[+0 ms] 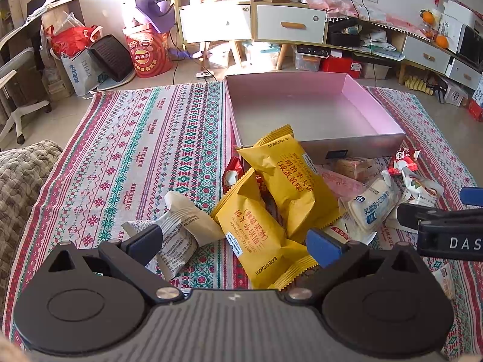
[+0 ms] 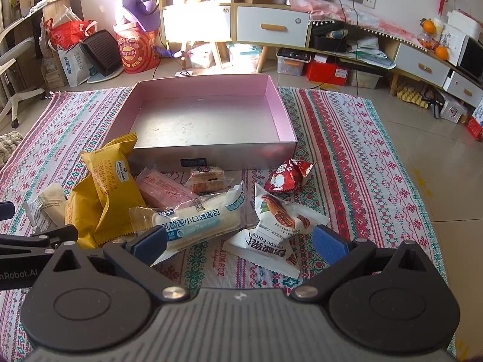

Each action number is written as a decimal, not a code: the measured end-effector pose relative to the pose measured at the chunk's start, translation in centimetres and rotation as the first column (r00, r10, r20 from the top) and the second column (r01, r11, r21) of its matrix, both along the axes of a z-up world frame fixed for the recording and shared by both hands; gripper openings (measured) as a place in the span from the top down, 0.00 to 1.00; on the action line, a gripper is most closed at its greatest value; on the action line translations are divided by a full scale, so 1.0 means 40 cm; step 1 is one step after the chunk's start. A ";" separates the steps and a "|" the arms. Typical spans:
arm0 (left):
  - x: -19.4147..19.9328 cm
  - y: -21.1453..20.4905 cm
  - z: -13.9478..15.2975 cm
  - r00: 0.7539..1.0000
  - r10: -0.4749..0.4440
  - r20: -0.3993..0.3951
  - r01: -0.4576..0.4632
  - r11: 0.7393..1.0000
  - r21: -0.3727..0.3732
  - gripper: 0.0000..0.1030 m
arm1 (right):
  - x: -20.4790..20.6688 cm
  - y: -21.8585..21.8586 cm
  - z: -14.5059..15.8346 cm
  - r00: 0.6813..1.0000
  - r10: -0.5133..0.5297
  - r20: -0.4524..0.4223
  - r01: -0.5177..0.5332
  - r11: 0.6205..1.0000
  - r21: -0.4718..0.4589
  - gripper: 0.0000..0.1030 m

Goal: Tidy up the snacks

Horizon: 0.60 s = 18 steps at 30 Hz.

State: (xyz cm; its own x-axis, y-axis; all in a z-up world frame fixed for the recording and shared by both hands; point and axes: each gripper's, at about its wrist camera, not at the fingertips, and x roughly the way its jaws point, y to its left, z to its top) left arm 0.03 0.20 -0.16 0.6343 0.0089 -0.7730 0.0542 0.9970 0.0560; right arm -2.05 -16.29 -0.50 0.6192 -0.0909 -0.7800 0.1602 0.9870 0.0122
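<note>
A pile of wrapped snacks lies on a patterned cloth in front of an empty pink box (image 1: 374, 102) (image 2: 280, 105). My left gripper (image 1: 238, 241) is open over a yellow packet (image 1: 256, 241); a second yellow packet (image 1: 289, 178) leans on the box, and a beige packet (image 1: 187, 220) lies by the left finger. My right gripper (image 2: 241, 241) is open above two white pecan packets (image 2: 280, 214) and beside a long white bread packet (image 2: 199, 220). A red packet (image 2: 286, 178), a pink packet (image 2: 163, 190) and a clear-wrapped cake (image 2: 208, 178) lie near the box front.
The patterned cloth (image 1: 145, 138) (image 2: 356, 157) covers the floor. A quilted cushion (image 1: 21, 181) sits at the left. Cabinets (image 1: 289, 24), bags and a red Lay's bucket (image 1: 148, 51) line the far wall. The right gripper's body (image 1: 446, 235) shows at the left view's right edge.
</note>
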 end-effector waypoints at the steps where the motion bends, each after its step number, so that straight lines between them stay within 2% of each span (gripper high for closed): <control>1: -0.001 0.001 -0.001 1.000 0.000 0.000 0.000 1.000 0.000 0.00 | 0.000 0.000 0.000 1.000 0.000 0.000 0.000 1.000 0.000 0.00; 18: 0.000 0.000 -0.002 1.000 -0.002 -0.005 0.002 1.000 0.002 0.00 | -0.001 0.002 -0.003 1.000 0.003 -0.009 -0.003 1.000 0.000 0.00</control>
